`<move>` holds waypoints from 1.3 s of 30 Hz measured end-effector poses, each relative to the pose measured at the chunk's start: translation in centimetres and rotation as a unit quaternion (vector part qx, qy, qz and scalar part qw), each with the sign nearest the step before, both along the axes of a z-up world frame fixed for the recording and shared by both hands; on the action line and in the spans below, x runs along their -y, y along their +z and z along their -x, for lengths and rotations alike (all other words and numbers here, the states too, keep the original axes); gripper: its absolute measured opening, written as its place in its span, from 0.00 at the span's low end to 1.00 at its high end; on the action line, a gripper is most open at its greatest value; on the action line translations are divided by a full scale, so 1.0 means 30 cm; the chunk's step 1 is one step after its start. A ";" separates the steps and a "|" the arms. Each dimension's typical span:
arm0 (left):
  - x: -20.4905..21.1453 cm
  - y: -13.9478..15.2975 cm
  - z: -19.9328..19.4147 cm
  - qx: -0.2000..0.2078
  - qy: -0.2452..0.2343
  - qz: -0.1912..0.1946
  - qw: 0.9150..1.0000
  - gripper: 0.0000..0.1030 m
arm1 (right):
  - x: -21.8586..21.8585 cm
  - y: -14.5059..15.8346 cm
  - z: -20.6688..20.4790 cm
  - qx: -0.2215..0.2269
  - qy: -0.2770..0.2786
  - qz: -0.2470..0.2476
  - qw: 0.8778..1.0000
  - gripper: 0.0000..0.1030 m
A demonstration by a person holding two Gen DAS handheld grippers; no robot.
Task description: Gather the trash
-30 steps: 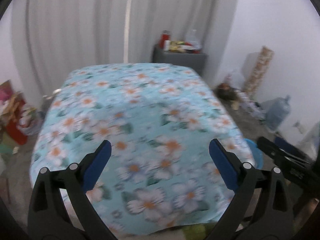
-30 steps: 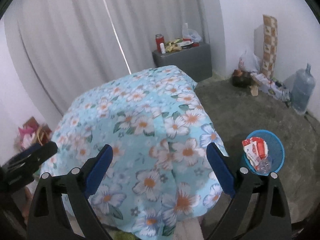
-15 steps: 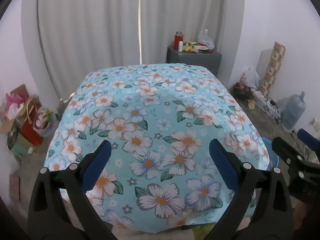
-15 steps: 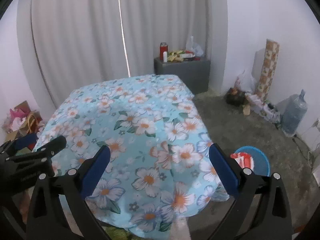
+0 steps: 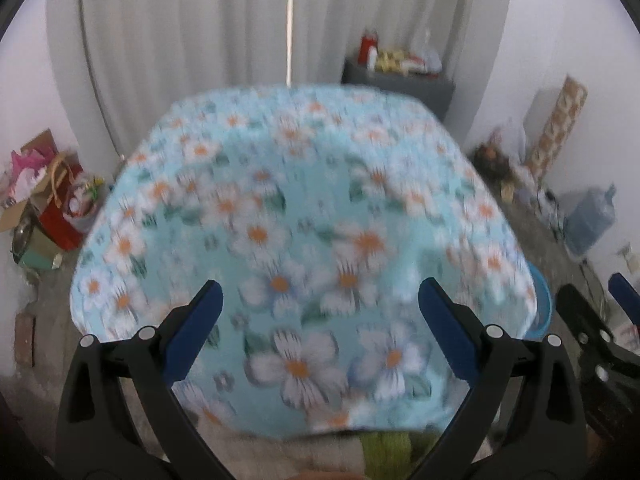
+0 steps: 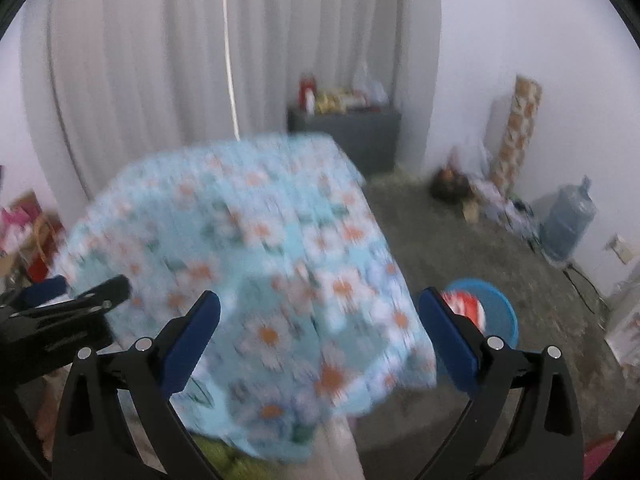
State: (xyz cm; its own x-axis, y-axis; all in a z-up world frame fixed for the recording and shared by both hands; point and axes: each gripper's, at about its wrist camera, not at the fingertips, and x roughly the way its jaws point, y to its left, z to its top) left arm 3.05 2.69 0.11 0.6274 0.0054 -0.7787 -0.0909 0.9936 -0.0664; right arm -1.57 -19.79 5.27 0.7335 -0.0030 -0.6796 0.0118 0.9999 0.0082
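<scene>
Both views are blurred; along the left wall lie bags and boxes on the floor, beside the left edge of the table, which is draped in a blue cloth with white flowers and bears nothing on its top; the left gripper hangs over the table's near edge, its blue-padded fingers spread wide with nothing between them; in the right wrist view it shows as a dark clamp at the table's near left corner; behind the table a pale curtain covers the back wall, and past the far right corner stands a grey cabinet with a red bottle and other small items on top, too blurred to name; the right gripper hovers at the table's near right corner, jaws likewise wide apart and empty; on the floor just beside that corner sits a blue bin holding a red and white wrapper, partly hidden by the right finger; farther right, against the wall, lean a patterned roll and a water jug, with a low heap of clutter between them and the cabinet.
</scene>
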 end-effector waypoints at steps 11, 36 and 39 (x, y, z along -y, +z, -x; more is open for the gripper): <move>0.028 -0.091 0.036 -0.057 -0.002 -0.015 0.998 0.91 | 0.043 -0.135 0.037 -0.083 -0.023 0.027 0.996 0.94; 0.087 -0.076 0.019 -0.056 -0.041 -0.033 0.997 0.91 | 0.119 -0.170 0.045 -0.110 -0.062 0.036 0.991 0.94; 0.096 -0.074 0.020 -0.055 -0.046 -0.035 0.997 0.91 | 0.123 -0.169 0.047 -0.110 -0.064 0.036 0.991 0.94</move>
